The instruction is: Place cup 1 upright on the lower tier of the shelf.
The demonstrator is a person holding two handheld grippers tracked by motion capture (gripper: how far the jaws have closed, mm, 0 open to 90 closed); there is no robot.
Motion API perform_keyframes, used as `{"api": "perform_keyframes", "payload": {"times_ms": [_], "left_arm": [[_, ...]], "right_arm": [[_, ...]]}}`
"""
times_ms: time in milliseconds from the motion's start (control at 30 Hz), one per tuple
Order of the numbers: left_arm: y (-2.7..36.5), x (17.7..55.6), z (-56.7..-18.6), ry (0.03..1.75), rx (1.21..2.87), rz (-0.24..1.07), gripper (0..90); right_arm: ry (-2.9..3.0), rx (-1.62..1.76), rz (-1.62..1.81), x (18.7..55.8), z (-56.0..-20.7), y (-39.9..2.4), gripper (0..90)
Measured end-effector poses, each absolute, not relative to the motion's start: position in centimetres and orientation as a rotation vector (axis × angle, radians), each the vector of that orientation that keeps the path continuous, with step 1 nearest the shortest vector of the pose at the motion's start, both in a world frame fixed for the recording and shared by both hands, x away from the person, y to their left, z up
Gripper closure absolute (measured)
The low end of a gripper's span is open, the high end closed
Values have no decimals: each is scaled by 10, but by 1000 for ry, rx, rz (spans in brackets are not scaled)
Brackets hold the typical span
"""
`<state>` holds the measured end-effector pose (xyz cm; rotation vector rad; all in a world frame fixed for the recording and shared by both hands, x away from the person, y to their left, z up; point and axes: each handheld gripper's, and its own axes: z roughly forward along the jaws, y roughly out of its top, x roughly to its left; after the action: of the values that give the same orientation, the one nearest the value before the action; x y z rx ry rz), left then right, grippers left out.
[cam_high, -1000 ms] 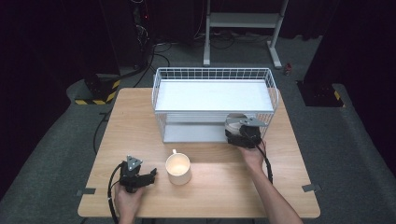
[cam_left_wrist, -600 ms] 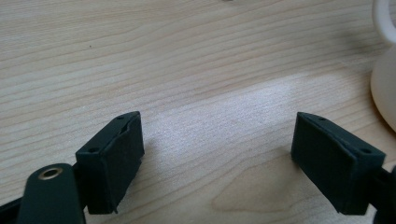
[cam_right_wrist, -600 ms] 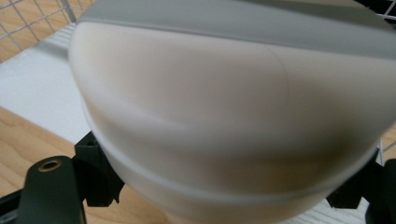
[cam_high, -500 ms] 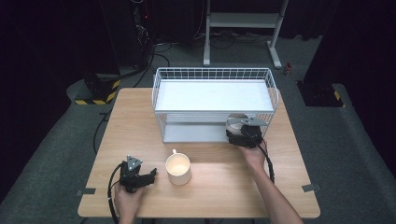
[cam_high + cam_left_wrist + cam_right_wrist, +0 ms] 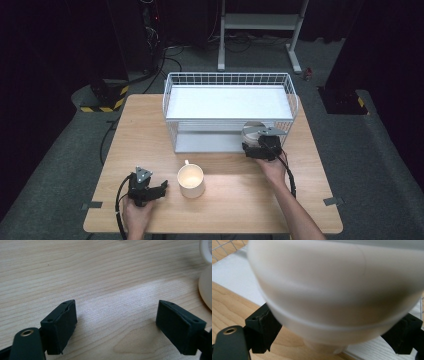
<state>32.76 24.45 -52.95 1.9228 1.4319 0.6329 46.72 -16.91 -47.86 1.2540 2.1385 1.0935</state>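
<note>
A white bowl (image 5: 332, 290) sits at the front right of the wire rack's lower shelf (image 5: 210, 142), its foot on the white shelf board. My right gripper (image 5: 332, 327) reaches toward it from the table side. Its jaws have just been opening and stand either side of the bowl's lower wall, open, with the bowl between them. In the high view that gripper (image 5: 260, 142) partly hides the bowl (image 5: 251, 129) under its grey plate. My left gripper (image 5: 161, 189) rests on the table, open and empty, pointing at a white mug (image 5: 191, 181). The mug (image 5: 206, 287) stands just right of its jaws.
The white wire rack (image 5: 170, 100) with two shelves takes up the far half of the wooden table (image 5: 240, 195). Bare wood lies between the mug and the rack. Cables trail from both grippers toward the near edge.
</note>
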Motion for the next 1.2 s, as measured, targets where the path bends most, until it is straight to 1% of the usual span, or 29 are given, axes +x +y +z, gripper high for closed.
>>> {"api": "perform_keyframes", "payload": {"times_ms": [233, 400, 800, 1000, 1033, 1133, 1200], "left_arm": [[245, 328, -529, 1431, 1925, 632, 174], [245, 328, -529, 1430, 1929, 632, 174], [245, 328, -529, 1431, 1925, 632, 174], [245, 328, -529, 1431, 1925, 631, 174], [245, 328, -529, 1431, 1925, 631, 174], [245, 328, -529, 1431, 1925, 632, 174], [245, 328, -529, 1431, 1925, 631, 174]], "right_arm": [[2152, 1262, 1057, 460, -482, -170, 140], [2149, 1259, 1014, 456, -488, -171, 213], [2135, 1294, 999, 458, -492, -169, 224], [2111, 1308, 993, 460, -494, -169, 290], [2111, 1308, 993, 460, -494, -169, 290], [2091, 1330, 995, 462, -493, -169, 333], [2088, 1335, 999, 463, -494, -169, 336]]}}
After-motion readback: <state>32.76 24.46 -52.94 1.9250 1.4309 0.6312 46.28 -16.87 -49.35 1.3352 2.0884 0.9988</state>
